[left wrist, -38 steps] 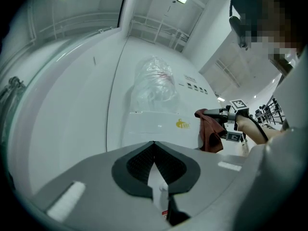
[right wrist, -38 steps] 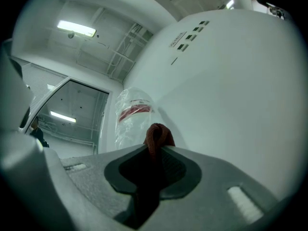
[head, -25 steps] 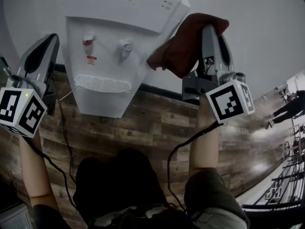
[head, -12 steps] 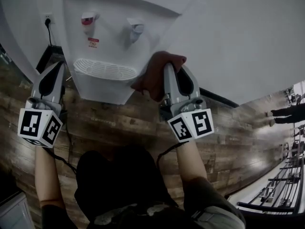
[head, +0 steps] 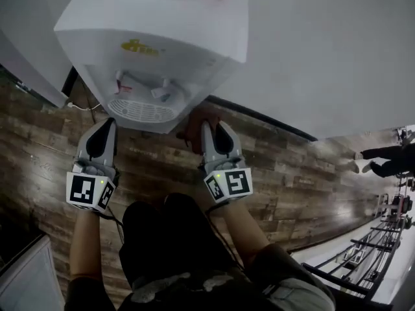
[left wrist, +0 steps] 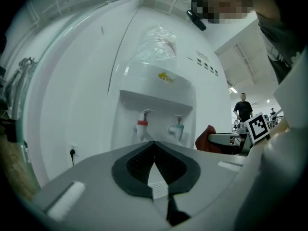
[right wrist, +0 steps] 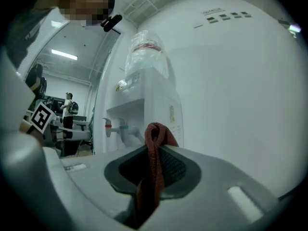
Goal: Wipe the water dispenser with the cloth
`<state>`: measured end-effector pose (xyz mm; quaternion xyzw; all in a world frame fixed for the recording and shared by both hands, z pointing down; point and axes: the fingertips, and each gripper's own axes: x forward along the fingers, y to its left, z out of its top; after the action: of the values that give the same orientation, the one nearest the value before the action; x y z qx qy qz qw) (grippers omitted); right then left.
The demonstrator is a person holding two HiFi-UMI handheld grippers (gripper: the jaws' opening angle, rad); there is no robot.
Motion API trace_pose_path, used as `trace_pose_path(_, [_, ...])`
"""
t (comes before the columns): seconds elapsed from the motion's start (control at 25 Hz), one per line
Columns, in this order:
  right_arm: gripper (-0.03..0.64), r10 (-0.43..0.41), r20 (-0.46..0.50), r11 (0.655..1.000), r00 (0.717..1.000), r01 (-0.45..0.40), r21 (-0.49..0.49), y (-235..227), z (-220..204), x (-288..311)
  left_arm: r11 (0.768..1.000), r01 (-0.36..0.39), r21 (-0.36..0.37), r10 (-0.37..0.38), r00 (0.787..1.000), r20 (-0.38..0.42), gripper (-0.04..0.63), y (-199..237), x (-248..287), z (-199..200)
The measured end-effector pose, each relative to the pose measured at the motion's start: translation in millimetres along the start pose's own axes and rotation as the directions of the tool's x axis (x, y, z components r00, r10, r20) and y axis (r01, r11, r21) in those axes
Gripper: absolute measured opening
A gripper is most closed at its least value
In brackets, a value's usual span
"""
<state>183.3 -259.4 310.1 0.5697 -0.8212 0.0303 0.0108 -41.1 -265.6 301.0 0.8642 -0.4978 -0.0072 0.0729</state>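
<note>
The white water dispenser (head: 162, 31) stands against the wall, with a yellow logo, two taps and a drip grille on its front. My right gripper (head: 209, 127) is shut on a red-brown cloth (head: 193, 126), held just off the dispenser's lower right front corner; I cannot tell if it touches. In the right gripper view the cloth (right wrist: 155, 143) hangs folded between the jaws, with the dispenser (right wrist: 144, 105) ahead. My left gripper (head: 102, 126) is shut on nothing, in front of the dispenser's left side. The left gripper view faces the taps (left wrist: 159, 126).
Dark wood plank floor (head: 285, 173) runs under me, and a white wall (head: 324, 57) rises behind the dispenser. A wall outlet (left wrist: 72, 151) with a plug sits left of the dispenser. A person (head: 382, 161) stands far right. Metal racks (head: 382, 264) fill the lower right.
Both grippers have come down and back from the dispenser's front. The right one carried the cloth from the dispenser's upper right side to its lower right corner. The head view now looks over the dispenser's top.
</note>
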Motion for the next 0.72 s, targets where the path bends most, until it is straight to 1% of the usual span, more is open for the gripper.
trace_pose_path(0.16, [0.044, 0.005, -0.084, 1.0, 0.996, -0.004, 0.017, -1, 45, -7, 0.996, -0.068, -0.052, 0.064, 0.995, -0.075, 0.02, -7, -17, 41])
trace_pose_path(0.32, [0.046, 0.049, -0.173, 0.997, 0.984, -0.038, 0.067, 8, 94, -23, 0.987, -0.136, -0.089, 0.124, 0.984, -0.126, 0.02, -26, -33, 96])
trace_pose_path(0.44, [0.046, 0.063, -0.203, 0.994, 0.977, -0.043, 0.101, 9, 133, -34, 0.986, -0.14, -0.093, 0.126, 0.981, -0.144, 0.02, -53, -36, 146])
trace_pose_path(0.56, [0.044, 0.085, -0.203, 0.99, 0.975, -0.06, 0.125, 6, 167, -43, 0.988, -0.13, -0.088, 0.117, 0.983, -0.139, 0.018, -81, -33, 192])
trace_pose_path(0.72, [0.046, 0.115, -0.177, 0.985, 0.977, -0.089, 0.145, -2, 201, -46, 0.989, -0.129, -0.07, 0.119, 0.984, -0.129, 0.02, -110, -27, 230])
